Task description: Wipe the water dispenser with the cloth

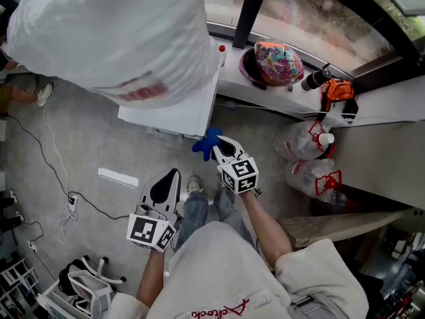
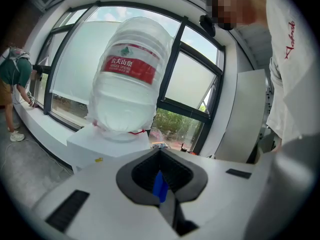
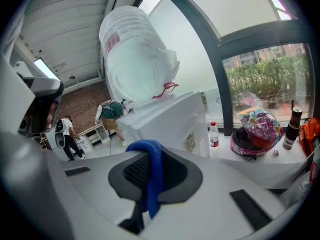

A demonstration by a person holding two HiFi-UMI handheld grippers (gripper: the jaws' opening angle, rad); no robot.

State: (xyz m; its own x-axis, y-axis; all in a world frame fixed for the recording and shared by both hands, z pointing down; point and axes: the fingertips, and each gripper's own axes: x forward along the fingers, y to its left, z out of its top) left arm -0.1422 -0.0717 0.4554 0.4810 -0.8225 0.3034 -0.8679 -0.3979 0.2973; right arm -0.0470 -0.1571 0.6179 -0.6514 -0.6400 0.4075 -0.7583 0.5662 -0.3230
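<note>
Room: a grey concrete floor (image 1: 80, 138) runs beside a white window ledge (image 1: 285, 98), and a black cable (image 1: 46, 158) trails across the floor.
Water dispenser: the white water dispenser (image 1: 176, 115) stands on the floor against the ledge. A large upturned bottle (image 1: 113, 32) sits on top of it.
Right arm: it reaches forward from the body with the forearm (image 1: 265, 228) bare. The right gripper (image 1: 222, 145) points at the dispenser's near corner, its marker cube facing up.
Right jaws: they are clenched on the blue cloth (image 1: 204, 143), which loops over the tips and hangs down between them.
Cloth: it is at the tip of the right gripper, just beside the dispenser's near corner. Whether it touches the dispenser cannot be told.
Left arm: it is held closer to the body. The left gripper (image 1: 171, 175) sits left of the right one and aims toward the dispenser, apart from it.
Left jaws: they are pressed together. A thin blue sliver shows in the seam, and what it is cannot be told.
</note>
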